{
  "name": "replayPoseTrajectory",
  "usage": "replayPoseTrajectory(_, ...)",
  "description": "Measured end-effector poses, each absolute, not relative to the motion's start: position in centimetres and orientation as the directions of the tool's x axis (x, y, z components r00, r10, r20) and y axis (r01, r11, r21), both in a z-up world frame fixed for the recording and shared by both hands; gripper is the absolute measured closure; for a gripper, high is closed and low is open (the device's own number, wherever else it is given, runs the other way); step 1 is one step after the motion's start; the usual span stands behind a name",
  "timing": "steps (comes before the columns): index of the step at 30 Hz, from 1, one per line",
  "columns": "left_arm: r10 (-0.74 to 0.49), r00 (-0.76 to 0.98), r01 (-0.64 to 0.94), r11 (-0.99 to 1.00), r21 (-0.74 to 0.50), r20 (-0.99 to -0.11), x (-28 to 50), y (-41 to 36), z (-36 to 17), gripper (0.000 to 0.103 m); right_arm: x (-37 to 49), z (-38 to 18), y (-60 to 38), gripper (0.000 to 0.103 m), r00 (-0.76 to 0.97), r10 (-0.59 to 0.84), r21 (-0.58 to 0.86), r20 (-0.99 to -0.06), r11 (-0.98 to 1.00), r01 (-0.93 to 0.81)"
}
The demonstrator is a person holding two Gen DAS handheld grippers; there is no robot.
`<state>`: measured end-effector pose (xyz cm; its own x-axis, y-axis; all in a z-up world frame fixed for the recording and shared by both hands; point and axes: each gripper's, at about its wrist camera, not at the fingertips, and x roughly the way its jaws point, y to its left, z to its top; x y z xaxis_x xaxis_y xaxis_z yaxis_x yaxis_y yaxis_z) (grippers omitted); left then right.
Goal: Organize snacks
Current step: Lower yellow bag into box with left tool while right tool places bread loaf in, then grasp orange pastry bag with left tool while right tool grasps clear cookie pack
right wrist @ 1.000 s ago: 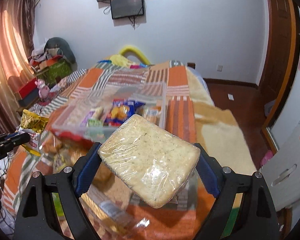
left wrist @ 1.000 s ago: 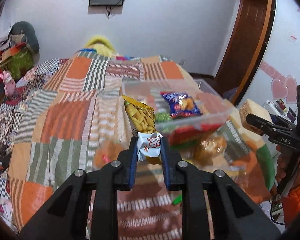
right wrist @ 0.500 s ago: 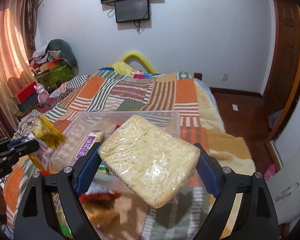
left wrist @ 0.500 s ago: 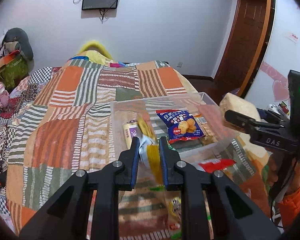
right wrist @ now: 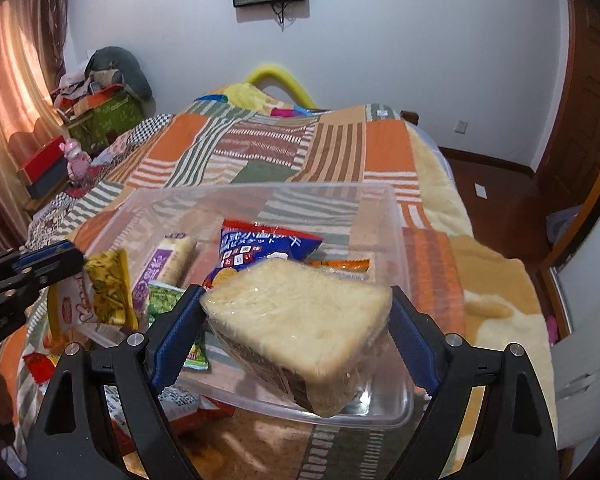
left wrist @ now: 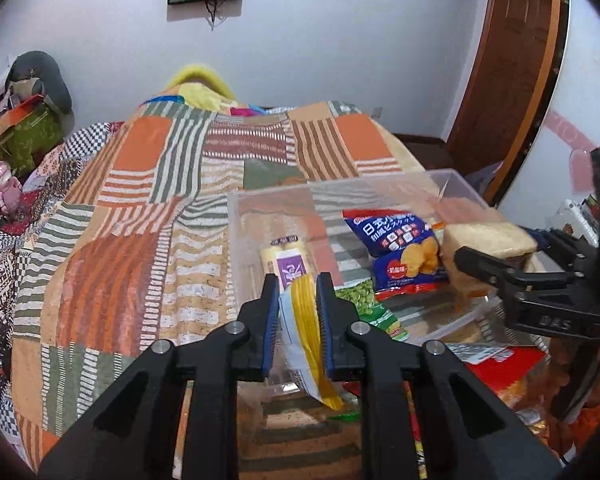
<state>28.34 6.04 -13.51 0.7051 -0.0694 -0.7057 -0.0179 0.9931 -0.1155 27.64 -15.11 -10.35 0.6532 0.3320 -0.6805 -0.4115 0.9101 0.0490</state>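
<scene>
A clear plastic bin (left wrist: 340,192) (right wrist: 396,216) sits on the patchwork bed. Inside lie a blue cracker bag (left wrist: 400,248) (right wrist: 256,248), a purple-labelled pale pack (left wrist: 286,260) (right wrist: 168,260) and a green pea pack (left wrist: 360,298) (right wrist: 164,300). My left gripper (left wrist: 297,312) (right wrist: 60,260) is shut on a yellow-and-white snack packet (left wrist: 304,332) (right wrist: 100,292) over the bin's near left edge. My right gripper (right wrist: 296,320) (left wrist: 496,256) is shut on a wrapped bread slab (right wrist: 300,316) (left wrist: 484,240), held over the bin's right side.
More snack packs (left wrist: 496,364) (right wrist: 172,400) lie on the quilt in front of the bin. A person's orange sleeve (left wrist: 588,420) shows at right. Cluttered boxes (right wrist: 96,116) stand left of the bed, a wooden door (left wrist: 512,60) at right.
Both grippers have moved forward and slightly down with their loads, from short of the bin to over it. The bin's contents now show from above.
</scene>
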Motion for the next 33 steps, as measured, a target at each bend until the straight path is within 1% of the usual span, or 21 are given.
replayPoseTrajectory(1,-0.068,0.696,-0.019,0.993,-0.113,-0.715,28.6,6.0,-13.9,0.085,27.4,-10.3,-15.2,0.016,0.656,0.33,0.043,-0.679,0.91,-0.413)
replayPoseTrajectory(2,-0.065,0.691,-0.02,0.994,-0.109,-0.72,28.7,6.0,-14.1,0.081,27.4,-10.2,-15.2,0.016,0.658,0.328,0.039,-0.678,0.91,-0.414)
replayPoseTrajectory(6,-0.084,0.667,-0.011,0.992,-0.122,-0.74,28.8,6.2,-14.3,0.071,26.9,-9.4,-15.8,0.016,0.662,0.332,0.034,-0.672,0.907,-0.42)
replayPoseTrajectory(8,-0.085,0.675,-0.016,0.992,-0.129,-0.733,28.4,6.4,-13.9,0.061,26.6,-9.0,-16.0,0.016,0.673,0.33,0.025,-0.662,0.907,-0.42)
replayPoseTrajectory(11,-0.081,0.699,-0.017,0.992,-0.129,-0.71,27.3,6.8,-12.8,0.054,25.9,-8.2,-16.4,0.016,0.687,0.332,0.012,-0.646,0.905,-0.426)
replayPoseTrajectory(17,-0.054,0.728,-0.009,0.996,-0.088,-0.683,24.7,7.6,-10.8,0.043,24.2,-7.0,-16.9,0.016,0.705,0.354,0.015,-0.614,0.899,-0.438)
replayPoseTrajectory(20,-0.042,0.722,-0.021,0.996,-0.083,-0.691,23.4,8.4,-10.8,0.042,23.3,-6.7,-17.1,0.016,0.711,0.367,0.022,-0.599,0.896,-0.444)
replayPoseTrajectory(25,-0.026,0.693,-0.058,0.994,-0.092,-0.72,21.7,9.8,-12.3,0.039,21.2,-6.5,-16.6,0.016,0.726,0.382,0.013,-0.572,0.889,-0.457)
replayPoseTrajectory(33,-0.018,0.622,-0.106,0.989,-0.107,-0.783,21.1,11.9,-16.1,0.038,19.8,-8.1,-15.5,0.015,0.683,0.427,0.075,-0.592,0.873,-0.481)
